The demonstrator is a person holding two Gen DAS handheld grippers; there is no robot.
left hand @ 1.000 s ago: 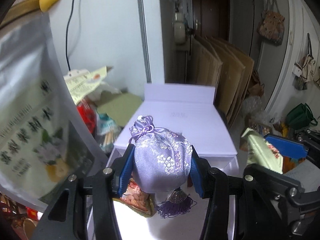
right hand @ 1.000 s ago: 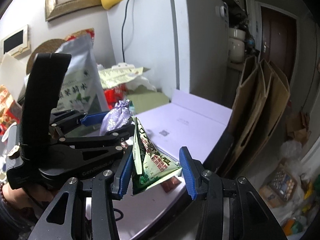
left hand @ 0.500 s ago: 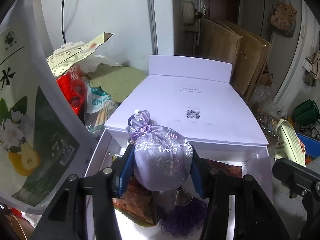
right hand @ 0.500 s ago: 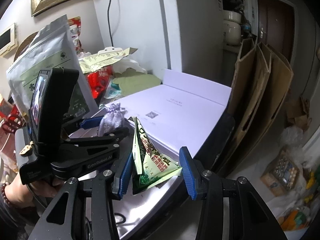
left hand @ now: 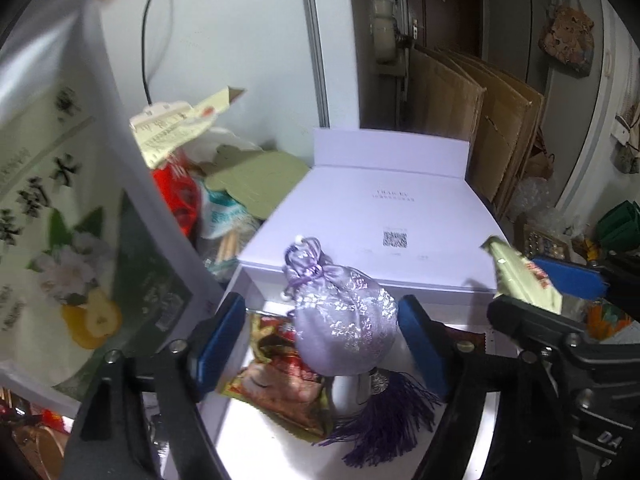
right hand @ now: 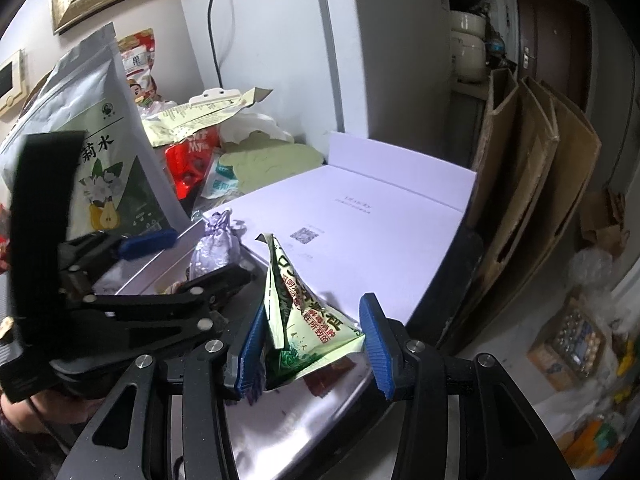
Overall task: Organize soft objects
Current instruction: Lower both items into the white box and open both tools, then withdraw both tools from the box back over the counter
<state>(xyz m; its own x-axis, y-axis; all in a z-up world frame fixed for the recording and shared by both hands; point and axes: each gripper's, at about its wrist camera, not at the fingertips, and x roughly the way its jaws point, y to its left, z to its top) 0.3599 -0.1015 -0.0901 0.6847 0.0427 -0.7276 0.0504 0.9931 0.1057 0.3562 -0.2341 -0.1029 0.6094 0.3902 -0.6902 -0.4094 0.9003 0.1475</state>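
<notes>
So the left gripper has just been opening, and the lilac brocade drawstring pouch with the dark purple tassel sits between the blue pads with a gap on both sides, so it's let go. The pouch is down in the open white box tray, propped on a red printed snack packet, right in front of the flat lavender lid. My worry: it's standing on that crinkly packet instead of the tray floor, so it could tip over, and if the left gripper pulls back at an angle a pad could snag the tassel or the cord loops and drag the whole thing out again. The right gripper is held narrow around a pale green pyramid-shaped packet with red and green print; the left pad presses on it, though on the right only the packet's corner tip seems to reach the pad, so that grip looks skimpy and could slip on the way down. The left wrist view shows the gaps around the pouch and what it's resting on. The right wrist view gives the side angle instead: the left gripper hovering over the tray, the tray's near wall, and a big silver pear-print pouch standing close on that side, easy to bump.
</notes>
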